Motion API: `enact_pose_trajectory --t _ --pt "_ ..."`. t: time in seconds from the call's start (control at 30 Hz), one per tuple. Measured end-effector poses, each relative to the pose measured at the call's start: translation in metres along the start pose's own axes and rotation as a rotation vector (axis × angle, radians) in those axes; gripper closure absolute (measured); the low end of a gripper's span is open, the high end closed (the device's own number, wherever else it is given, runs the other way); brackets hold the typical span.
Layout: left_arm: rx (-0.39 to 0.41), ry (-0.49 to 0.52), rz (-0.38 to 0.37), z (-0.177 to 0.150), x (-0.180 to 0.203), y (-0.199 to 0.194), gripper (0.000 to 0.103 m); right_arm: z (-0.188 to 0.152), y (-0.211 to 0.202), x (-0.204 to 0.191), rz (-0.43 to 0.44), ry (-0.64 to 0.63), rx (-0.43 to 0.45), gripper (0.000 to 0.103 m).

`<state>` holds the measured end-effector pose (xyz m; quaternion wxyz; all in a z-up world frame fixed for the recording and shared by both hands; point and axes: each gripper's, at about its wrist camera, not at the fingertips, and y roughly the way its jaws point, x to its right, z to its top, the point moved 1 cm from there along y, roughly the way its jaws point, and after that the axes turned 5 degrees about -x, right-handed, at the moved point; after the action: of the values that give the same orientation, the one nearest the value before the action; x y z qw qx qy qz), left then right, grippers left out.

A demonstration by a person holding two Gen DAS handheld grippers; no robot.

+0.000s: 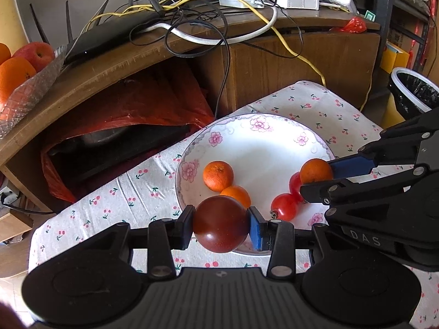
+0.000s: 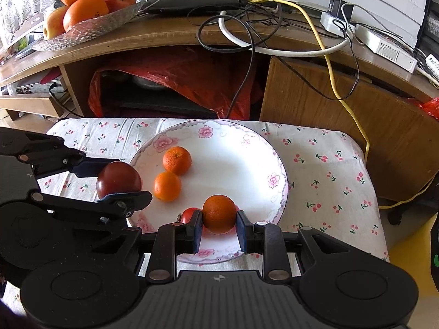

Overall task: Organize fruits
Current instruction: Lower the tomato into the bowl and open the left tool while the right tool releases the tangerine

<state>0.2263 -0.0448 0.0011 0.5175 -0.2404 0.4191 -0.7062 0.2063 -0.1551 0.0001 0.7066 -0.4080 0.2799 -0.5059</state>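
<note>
"DAS" on right tongs (image 1: pixel 315 182)

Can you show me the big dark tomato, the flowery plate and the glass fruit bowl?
Dark red round tomato (image 1: pixel 220 224): left wrist view, its front skin.
White flowered china plate (image 2: pixel 241 164): right wrist view, bare middle.
Clear patterned glass fruit bowl (image 2: pixel 93 28): right wrist view, its front wall.

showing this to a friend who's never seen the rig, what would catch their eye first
Two black claws meet over a flowered plate, each shut on a fruit: the left claw grips a dark red tomato, the right claw a small orange. Behind, a cluttered wooden desk carries tangled cables and a glass fruit dish.
</note>
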Motion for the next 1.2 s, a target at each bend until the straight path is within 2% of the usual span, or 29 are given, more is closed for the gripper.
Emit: enact_pose_trajectory --t 1.2 --pt "0.024 -0.035 -0.02 0.026 -0.005 0.033 0.055 0.02 0.038 0.024 0.008 0.046 0.024 0.078"
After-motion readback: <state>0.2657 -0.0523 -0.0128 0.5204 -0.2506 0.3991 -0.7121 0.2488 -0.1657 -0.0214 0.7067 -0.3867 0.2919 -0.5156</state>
